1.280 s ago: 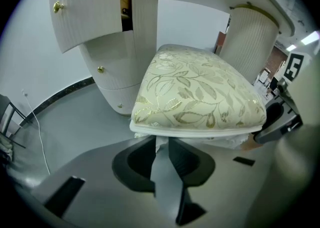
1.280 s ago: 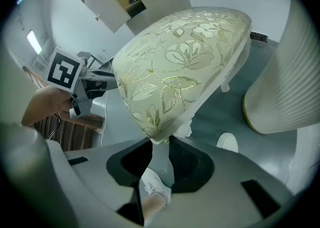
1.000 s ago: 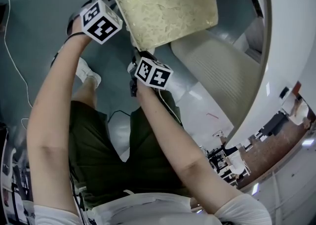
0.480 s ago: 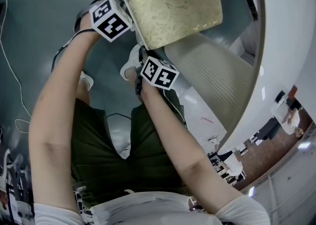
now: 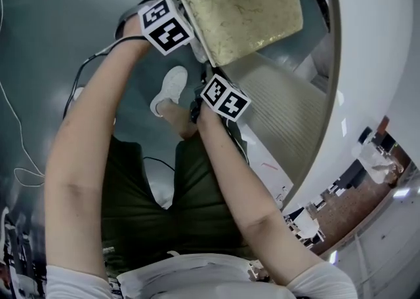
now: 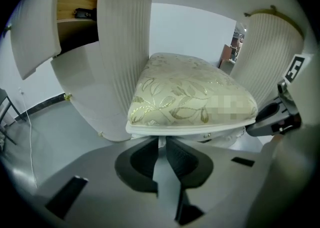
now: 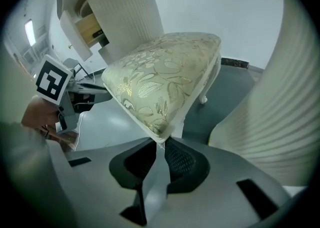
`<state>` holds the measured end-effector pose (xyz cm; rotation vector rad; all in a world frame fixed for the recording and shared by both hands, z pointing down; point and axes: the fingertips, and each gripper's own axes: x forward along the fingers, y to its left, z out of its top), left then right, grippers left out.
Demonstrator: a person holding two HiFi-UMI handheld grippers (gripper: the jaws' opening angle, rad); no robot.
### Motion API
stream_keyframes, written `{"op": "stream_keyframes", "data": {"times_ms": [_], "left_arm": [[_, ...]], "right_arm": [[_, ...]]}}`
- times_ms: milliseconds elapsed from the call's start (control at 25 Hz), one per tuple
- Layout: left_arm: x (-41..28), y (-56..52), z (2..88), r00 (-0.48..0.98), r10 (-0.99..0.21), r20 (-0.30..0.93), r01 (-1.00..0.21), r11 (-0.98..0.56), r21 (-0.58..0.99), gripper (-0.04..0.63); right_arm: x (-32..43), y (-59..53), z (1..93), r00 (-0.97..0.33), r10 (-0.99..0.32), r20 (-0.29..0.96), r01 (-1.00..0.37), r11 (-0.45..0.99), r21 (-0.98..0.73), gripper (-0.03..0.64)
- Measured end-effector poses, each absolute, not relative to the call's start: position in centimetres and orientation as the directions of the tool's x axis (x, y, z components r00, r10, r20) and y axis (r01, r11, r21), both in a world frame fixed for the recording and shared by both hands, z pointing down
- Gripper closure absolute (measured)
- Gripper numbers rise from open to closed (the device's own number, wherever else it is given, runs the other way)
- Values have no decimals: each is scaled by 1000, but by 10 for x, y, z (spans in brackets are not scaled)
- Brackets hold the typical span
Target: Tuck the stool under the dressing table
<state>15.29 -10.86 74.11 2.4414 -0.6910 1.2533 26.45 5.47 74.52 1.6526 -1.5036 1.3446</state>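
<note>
The stool [image 5: 243, 9] has a gold leaf-patterned cushion on a white frame and stands between the dressing table's two white ribbed pedestals [image 5: 282, 111]. My left gripper [image 5: 189, 1] grips the stool's near rim, its jaws closing on the white trim under the cushion [image 6: 185, 97]. At the stool's near corner my right gripper [image 5: 210, 71] has jaws closing on the cushion's corner edge [image 7: 160, 79]. Seen close, the left gripper [image 6: 161, 141] and right gripper [image 7: 161, 144] each pinch the rim. The tabletop [image 5: 380, 42] curves over the right side.
One ribbed pedestal [image 6: 125, 47] rises left of the stool and another [image 6: 270, 52] right of it. A cabinet door stands ajar on a wooden compartment [image 6: 75, 2]. The person's white shoe [image 5: 167, 88] is on the grey floor below the grippers. A thin cable [image 5: 13, 127] trails at far left.
Both grippers and the stool have moved up and to the right in the head view, farther in between the pedestals. The person's foot has stepped forward after them.
</note>
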Motion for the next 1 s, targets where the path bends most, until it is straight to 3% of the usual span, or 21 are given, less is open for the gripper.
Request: {"op": "stream_keyframes", "data": {"times_ms": [240,720,1000], "left_arm": [[178,-115,740,530,-278,801,-535,-843,61,546],[160,-85,715,571,-298,765,-586,-800,126,546],[126,-54,695,568,-309,762,-651,-736,186,563]], "right_arm": [[295,44,745,-74,-437,897,-946,-255,-202,557],[293,52,733,-73,-415,907,-910,-344,-231,563],[263,53,701,-124,-464,877,-931,-251,-265,606]]}}
